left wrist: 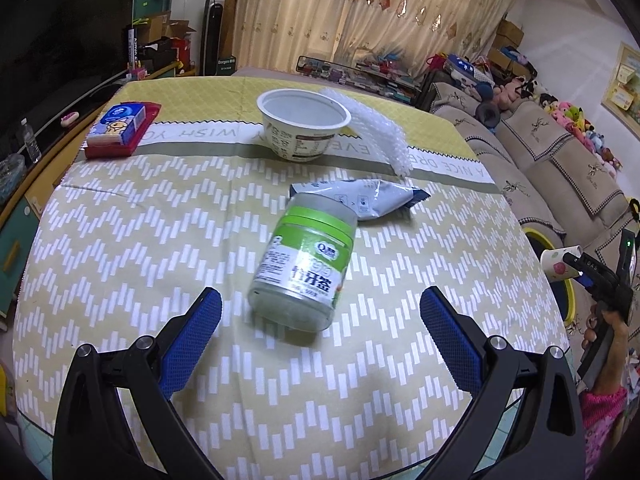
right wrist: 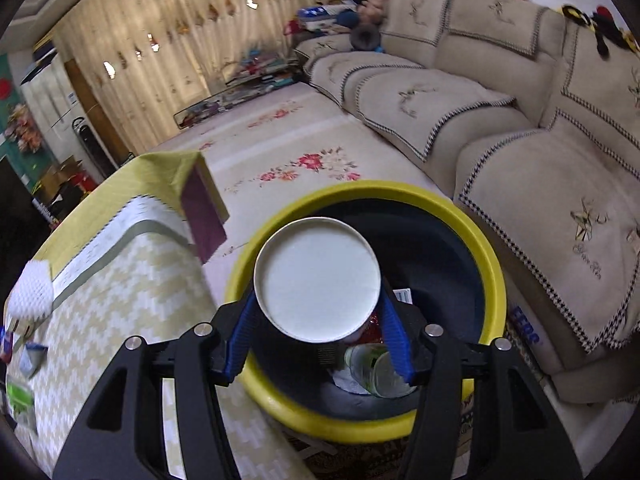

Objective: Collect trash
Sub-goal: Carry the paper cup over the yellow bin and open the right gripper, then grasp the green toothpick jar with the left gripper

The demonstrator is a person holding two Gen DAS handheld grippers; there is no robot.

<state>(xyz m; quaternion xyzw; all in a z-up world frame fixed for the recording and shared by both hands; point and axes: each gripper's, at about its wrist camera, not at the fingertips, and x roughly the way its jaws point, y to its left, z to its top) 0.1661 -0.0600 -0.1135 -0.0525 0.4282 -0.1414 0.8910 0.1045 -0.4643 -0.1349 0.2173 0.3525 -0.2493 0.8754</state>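
The right gripper [right wrist: 320,312] clamps a paper cup [right wrist: 317,283] at frame centre, over the yellow-rimmed bin [right wrist: 494,280]. The left gripper [left wrist: 320,308] gapes wide and empty near a toothpick jar [left wrist: 306,266] lying mid-frame on the table [left wrist: 120,240].

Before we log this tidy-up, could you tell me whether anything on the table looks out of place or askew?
Yes: the green-labelled toothpick jar lies tipped on its side mid-table, just ahead of the open left claw. A crumpled silver wrapper lies loose behind it, and white foam netting leans against the empty bowl.
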